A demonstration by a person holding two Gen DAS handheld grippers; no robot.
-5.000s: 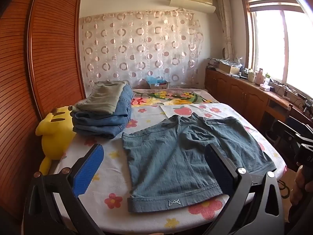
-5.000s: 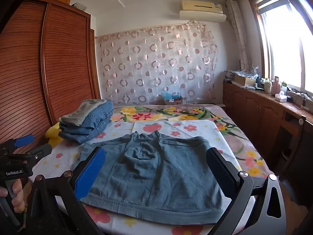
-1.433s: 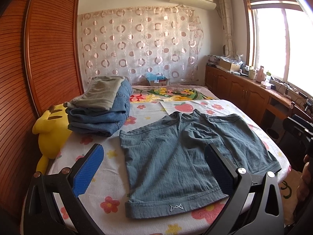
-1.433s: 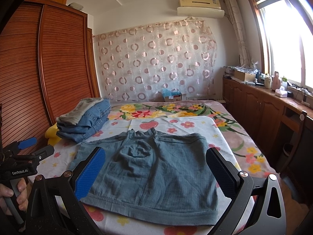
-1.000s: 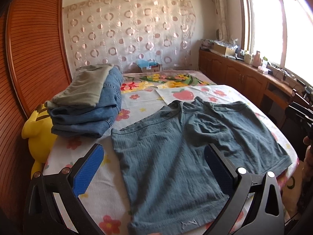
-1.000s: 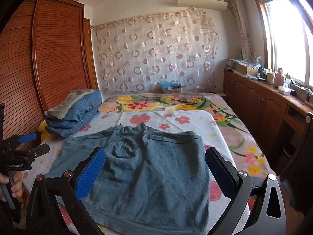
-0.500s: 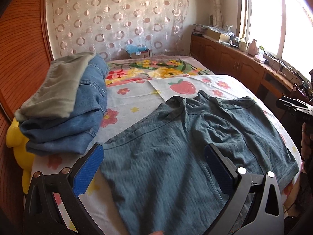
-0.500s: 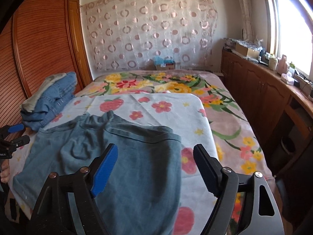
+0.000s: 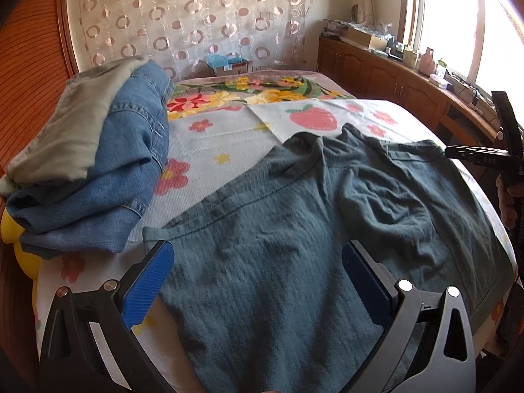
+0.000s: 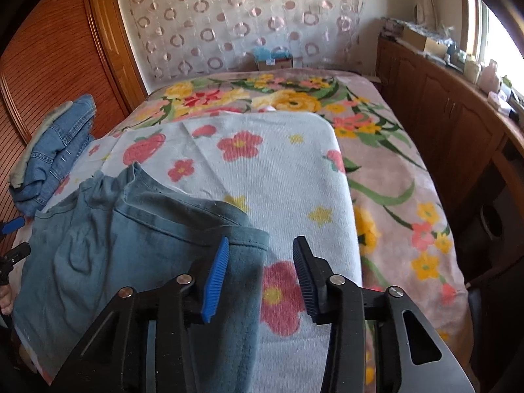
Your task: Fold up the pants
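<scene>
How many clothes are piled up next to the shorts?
3 show, more may hide: a grey-green piece on top, then two folded jeans under it, left of the shorts.

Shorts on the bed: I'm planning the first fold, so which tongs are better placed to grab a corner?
Right. The right tongs sit half closed astride the shorts' corner; the left tongs hang wide open over mid-fabric, no edge between them.

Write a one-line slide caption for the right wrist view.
Right gripper, part-closed, poised over the corner of the blue-grey shorts spread on the floral towel.
</scene>
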